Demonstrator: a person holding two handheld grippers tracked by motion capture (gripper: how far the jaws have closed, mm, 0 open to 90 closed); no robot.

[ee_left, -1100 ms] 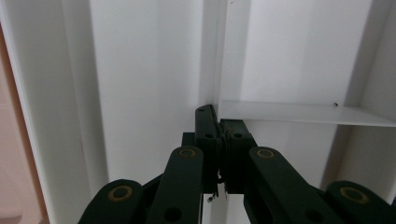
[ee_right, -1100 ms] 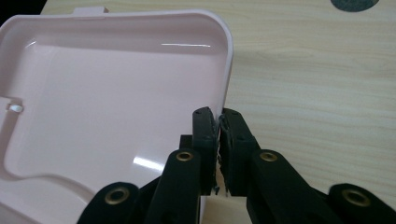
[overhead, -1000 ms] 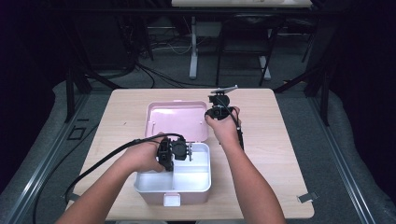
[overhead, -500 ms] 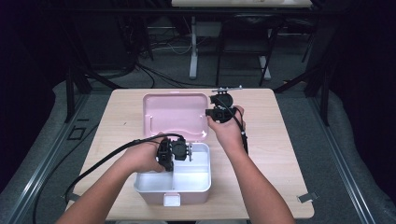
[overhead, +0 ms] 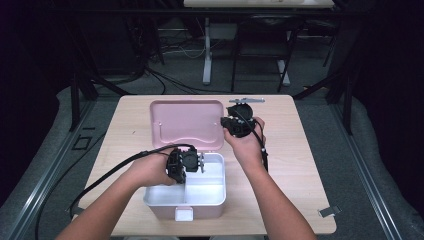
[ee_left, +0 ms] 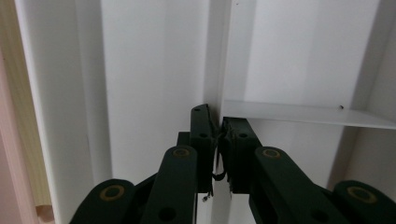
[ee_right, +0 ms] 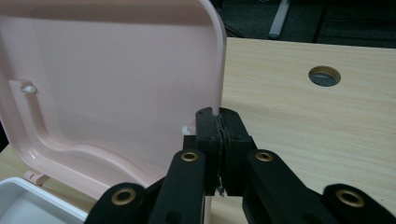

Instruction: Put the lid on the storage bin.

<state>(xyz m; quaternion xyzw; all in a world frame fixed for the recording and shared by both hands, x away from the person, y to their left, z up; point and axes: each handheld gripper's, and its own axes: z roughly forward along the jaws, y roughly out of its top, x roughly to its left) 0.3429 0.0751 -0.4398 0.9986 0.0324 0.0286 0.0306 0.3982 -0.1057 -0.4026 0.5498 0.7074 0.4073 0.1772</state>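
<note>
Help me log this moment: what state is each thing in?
pink lid: open, tilted back, edge pinched by right gripper.
white box: open, compartments bare where visible.
divider wall: between left gripper pads, jaws just opening.

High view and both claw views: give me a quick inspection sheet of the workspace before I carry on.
Surface: wooden table, with a round hole.
Job's things: white box, open, with a divider; pink lid raised.
Clutter: nothing seen.
Claws: left claw is inside the box at the divider, jaws just opening; right claw is shut on the lid's edge.
Cables: black cable trails from the left claw off the table's near-left edge.
Surroundings: dark floor, loose cables and a desk leg beyond the table.
</note>
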